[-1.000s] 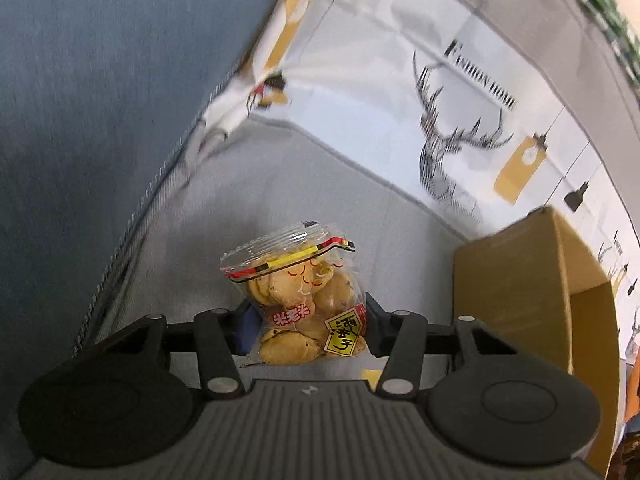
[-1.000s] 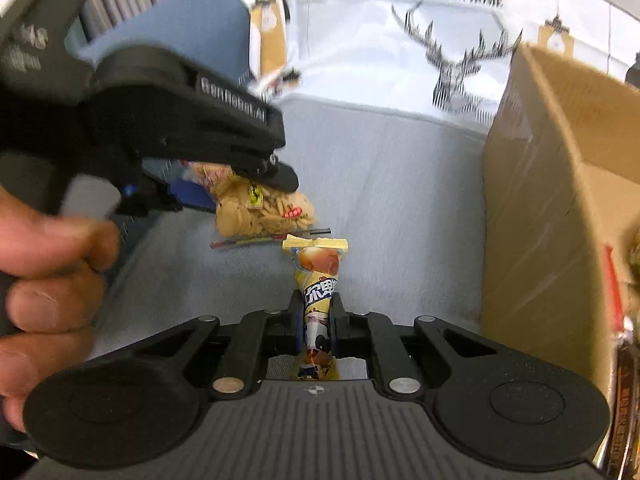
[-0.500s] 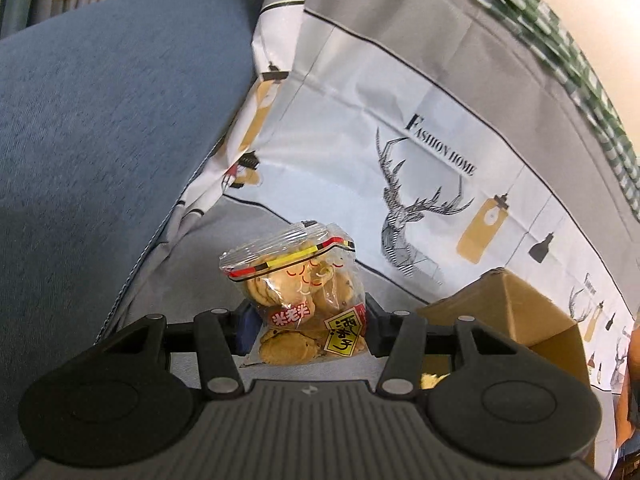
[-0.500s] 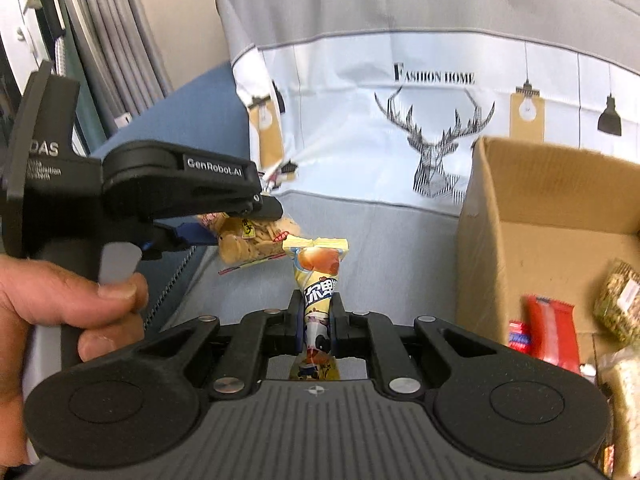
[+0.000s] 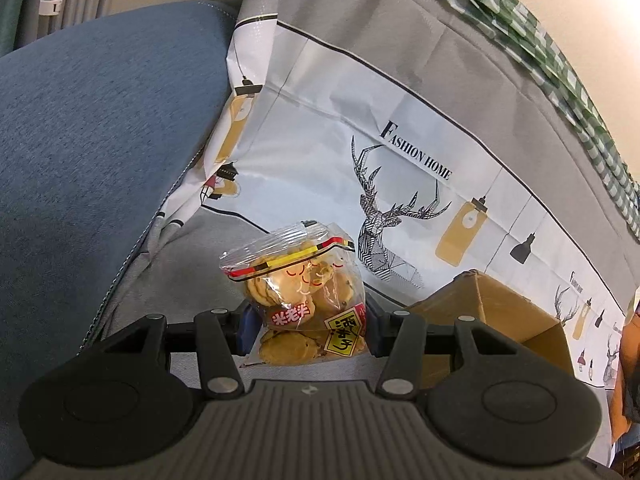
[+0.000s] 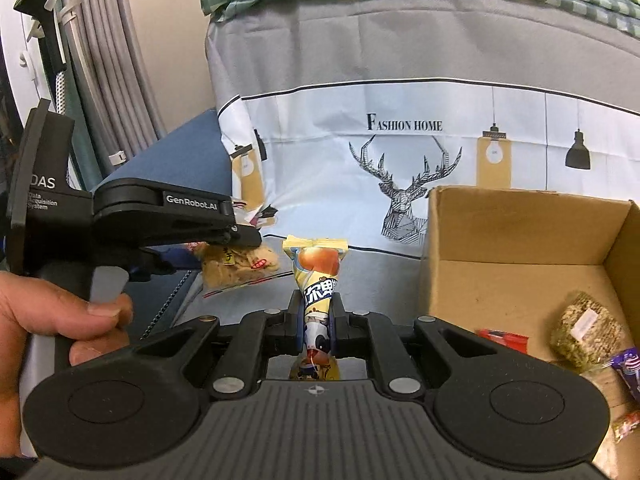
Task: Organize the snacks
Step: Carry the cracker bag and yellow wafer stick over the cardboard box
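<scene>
Left gripper point(image 5: 306, 330): fingers clamped on lower half of clear cookie bag point(image 5: 298, 292), held aloft left of cardboard box point(image 6: 520, 264). Bag looks light, crinkly, slippery; cookies likely brittle, so gentle squeeze, grip low on the filled part.

Right gripper point(image 6: 316, 320): fingers narrow, pinching slim yellow snack packet point(image 6: 318, 280) at its waist, upright, just left of box. Packet appears soft and light, may slide.
</scene>
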Demonstrator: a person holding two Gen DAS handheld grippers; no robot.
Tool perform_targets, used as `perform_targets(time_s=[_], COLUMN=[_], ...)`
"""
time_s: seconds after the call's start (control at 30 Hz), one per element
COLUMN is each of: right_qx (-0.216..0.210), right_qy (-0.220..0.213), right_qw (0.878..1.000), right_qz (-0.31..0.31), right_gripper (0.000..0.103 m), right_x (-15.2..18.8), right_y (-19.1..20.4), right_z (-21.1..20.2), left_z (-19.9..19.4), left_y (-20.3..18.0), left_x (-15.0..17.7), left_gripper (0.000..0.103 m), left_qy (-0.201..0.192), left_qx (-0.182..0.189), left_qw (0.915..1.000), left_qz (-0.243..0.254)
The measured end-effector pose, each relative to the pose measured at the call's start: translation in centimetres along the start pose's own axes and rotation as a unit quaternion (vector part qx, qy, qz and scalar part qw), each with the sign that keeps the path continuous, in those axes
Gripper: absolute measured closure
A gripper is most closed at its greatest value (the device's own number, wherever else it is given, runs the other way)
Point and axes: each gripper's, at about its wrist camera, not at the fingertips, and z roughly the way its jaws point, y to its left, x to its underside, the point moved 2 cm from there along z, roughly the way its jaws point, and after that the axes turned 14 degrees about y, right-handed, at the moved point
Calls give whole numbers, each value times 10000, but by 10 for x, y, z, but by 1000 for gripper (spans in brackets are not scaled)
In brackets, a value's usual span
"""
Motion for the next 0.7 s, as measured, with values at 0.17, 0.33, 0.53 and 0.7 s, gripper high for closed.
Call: perform_targets(time_s=[0.17, 0.33, 0.53, 0.7], right_qx=[1, -4, -30, -56], right_qy=[-243, -326, -468, -608], right_qw=[9997, 9995, 9989, 9981], right_qz=[1, 50, 78, 96], right_gripper=[91, 91, 91, 91], right_x=[2, 4, 4, 4], right_y=[-6, -14, -21, -26], right_z=[-10, -14, -19, -26], left_z=[1, 3, 2, -1], left_y=[-5, -11, -20, -27], left_x=[0, 1, 1, 1], left_gripper=[47, 47, 47, 47], left_qy=[-16, 4, -69, -177], left_qx=[37, 56, 27, 74], left_qw=[10000, 9999, 9997, 9994], left_qz=[53, 93, 223, 290])
